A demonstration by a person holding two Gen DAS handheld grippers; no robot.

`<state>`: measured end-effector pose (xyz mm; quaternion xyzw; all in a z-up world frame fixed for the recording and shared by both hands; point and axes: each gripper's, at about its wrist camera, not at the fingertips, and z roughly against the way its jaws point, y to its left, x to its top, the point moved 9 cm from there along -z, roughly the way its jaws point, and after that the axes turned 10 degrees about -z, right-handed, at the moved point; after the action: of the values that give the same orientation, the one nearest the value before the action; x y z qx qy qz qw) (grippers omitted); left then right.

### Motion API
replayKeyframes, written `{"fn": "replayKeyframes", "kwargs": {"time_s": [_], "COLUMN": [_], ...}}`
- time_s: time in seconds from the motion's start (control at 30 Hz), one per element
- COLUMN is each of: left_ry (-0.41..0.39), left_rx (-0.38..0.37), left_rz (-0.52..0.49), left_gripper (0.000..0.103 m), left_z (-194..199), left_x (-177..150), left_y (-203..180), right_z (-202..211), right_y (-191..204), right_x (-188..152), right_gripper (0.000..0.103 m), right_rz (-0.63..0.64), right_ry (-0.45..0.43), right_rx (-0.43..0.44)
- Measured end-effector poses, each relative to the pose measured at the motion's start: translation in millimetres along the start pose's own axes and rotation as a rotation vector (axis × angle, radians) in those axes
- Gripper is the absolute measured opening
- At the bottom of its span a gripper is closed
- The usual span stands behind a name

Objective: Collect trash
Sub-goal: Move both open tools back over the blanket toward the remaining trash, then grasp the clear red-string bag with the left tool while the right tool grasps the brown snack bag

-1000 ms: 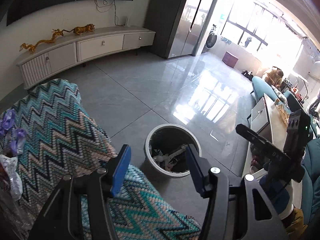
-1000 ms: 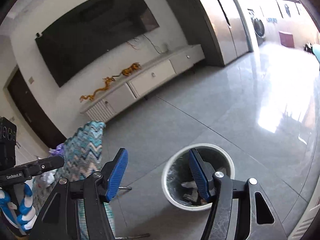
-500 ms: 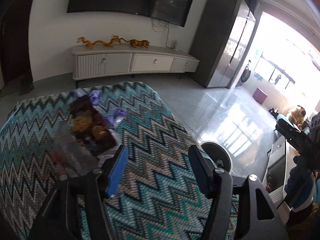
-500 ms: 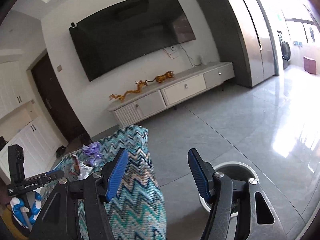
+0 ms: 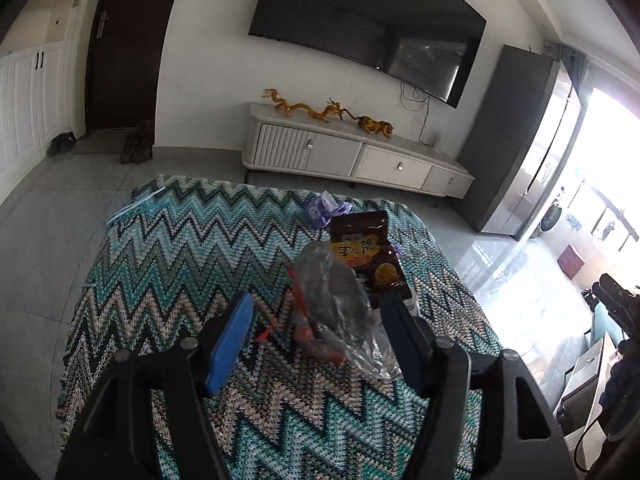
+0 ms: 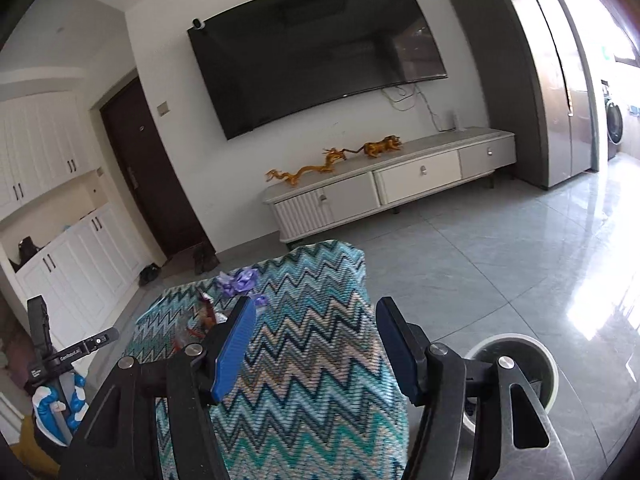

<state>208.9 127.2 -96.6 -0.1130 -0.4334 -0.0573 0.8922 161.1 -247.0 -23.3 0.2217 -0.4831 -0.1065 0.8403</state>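
A table under a teal zigzag cloth carries the trash. A crumpled clear plastic bag with red bits lies just ahead of my left gripper. The jaws are opening, with the bag between the fingertips and not pressed. Behind it lie a dark brown snack packet and a purple wrapper. My right gripper hangs open and empty over the cloth's near end. The purple wrapper and the snack packet lie further back. The white-rimmed trash bin stands on the floor at the right.
A white TV cabinet with golden dragon figures runs along the far wall under a large TV. Shoes sit by a dark door. A gloved hand holds the other tool at the left. Glossy grey floor tiles surround the table.
The left view swung from the bin on the floor round to the table and its trash, and its jaws widened. The right view rose and turned from the bin toward the table.
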Motion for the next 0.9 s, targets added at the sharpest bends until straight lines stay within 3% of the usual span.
{"fn": "replayKeyframes", "kwargs": {"time_s": [0.17,0.47,0.73,0.83,0.9], "left_ry": [0.068,0.183,0.270,0.283,0.274], "left_rx": [-0.031,-0.104,-0.078,-0.068,-0.063], "left_rz": [0.033,0.017,0.002,0.009,0.008], "left_gripper": [0.065,0.065,0.065,0.062,0.052], "left_z": [-21.1,-74.2,-122.4,-132.2,-134.3], "left_x": [-16.8,-39.4,-52.4,-59.2,-60.8], "left_y": [10.1,-15.9,-19.4,-13.9,-10.9], "right_z": [-21.0,-70.1,-122.9,-147.2,-163.7], "right_y": [32.7,65.4,91.4,109.6,121.3], "right_x": [-12.1,-36.7,-51.7,-58.0,-63.4], "right_gripper": [0.060,0.060,0.060,0.060,0.060], "right_rz": [0.060,0.130,0.174,0.216,0.237], "right_ry": [0.051,0.156,0.250,0.288,0.315], "right_rx": [0.030,0.066,0.102,0.125,0.144]}}
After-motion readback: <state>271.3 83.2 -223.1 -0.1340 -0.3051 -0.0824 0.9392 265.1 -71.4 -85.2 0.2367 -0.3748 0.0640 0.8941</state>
